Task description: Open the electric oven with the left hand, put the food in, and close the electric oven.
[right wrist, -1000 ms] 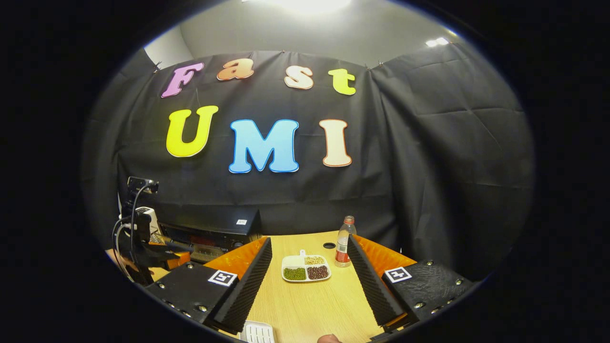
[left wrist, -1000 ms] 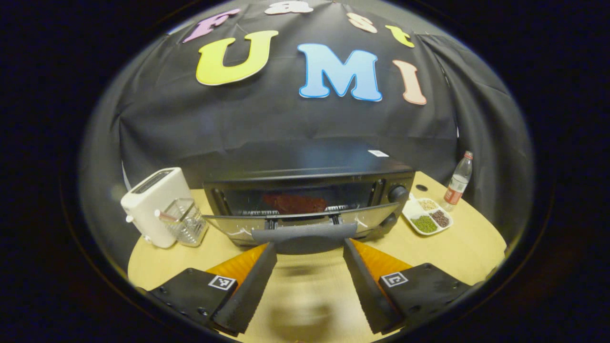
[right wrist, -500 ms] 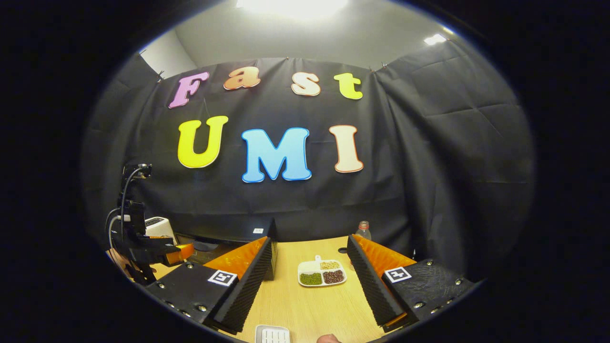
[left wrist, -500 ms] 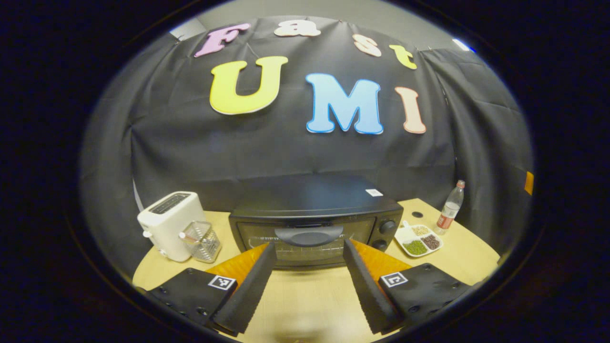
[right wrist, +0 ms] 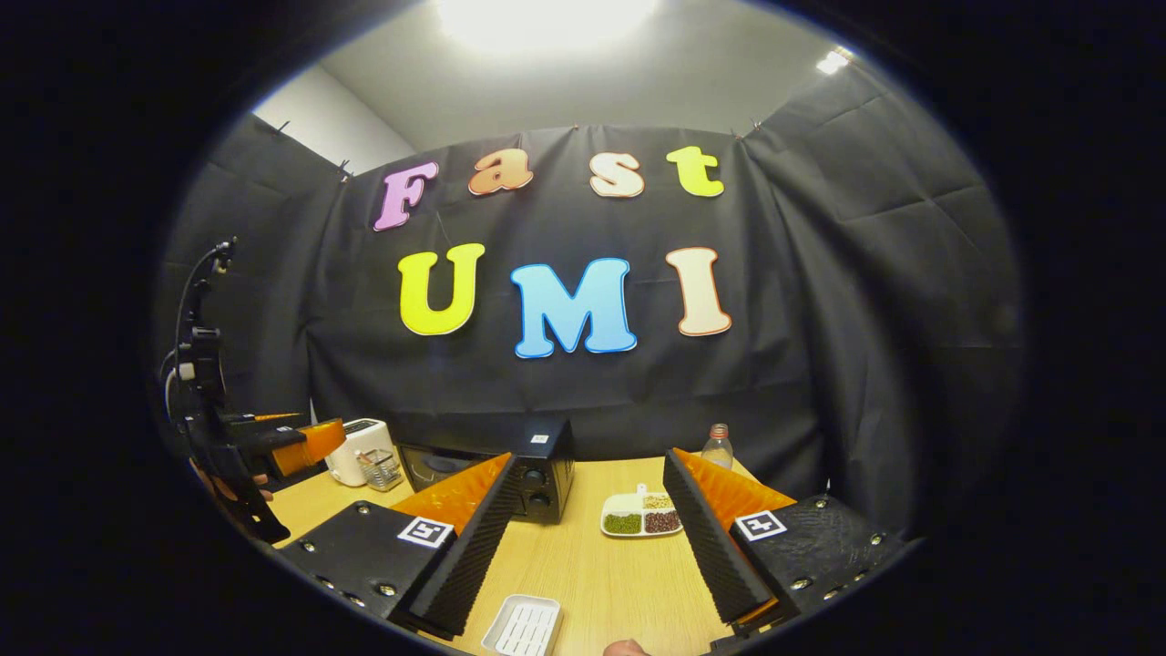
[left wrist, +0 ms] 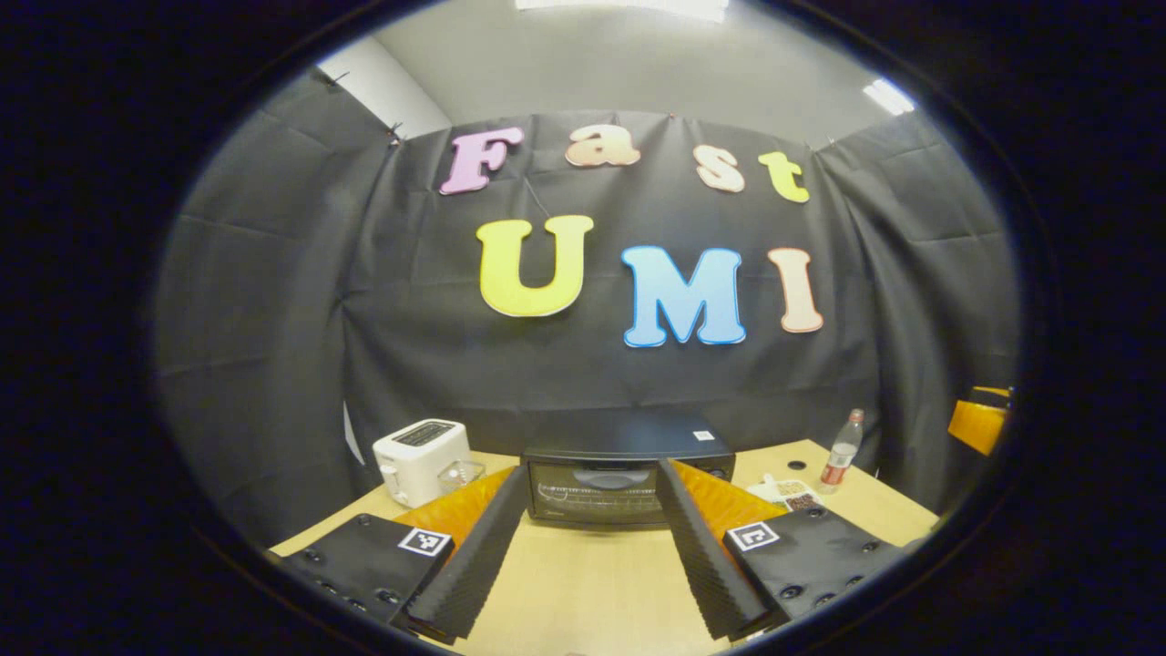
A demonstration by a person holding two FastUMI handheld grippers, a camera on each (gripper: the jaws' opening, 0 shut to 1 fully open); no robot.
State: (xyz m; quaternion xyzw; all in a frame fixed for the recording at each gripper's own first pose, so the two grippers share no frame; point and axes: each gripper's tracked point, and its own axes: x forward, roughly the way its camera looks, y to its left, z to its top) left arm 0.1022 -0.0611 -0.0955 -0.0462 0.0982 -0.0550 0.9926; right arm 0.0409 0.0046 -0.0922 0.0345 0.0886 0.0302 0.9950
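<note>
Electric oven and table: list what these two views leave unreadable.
- Oven interior, left gripper view: door shut, glass dark and small, so the food inside can't be confirmed.
- Oven front, right gripper view: the right gripper's own finger covers it.
- White tray, right gripper view: cut off by the bottom edge.

Black electric oven point(left wrist: 629, 474) upright at table's far side, glass door shut, handle across door top.

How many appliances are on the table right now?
2: the black electric oven at the table's back centre, door closed, and the white toaster just left of it. Others could be out of frame.
</note>
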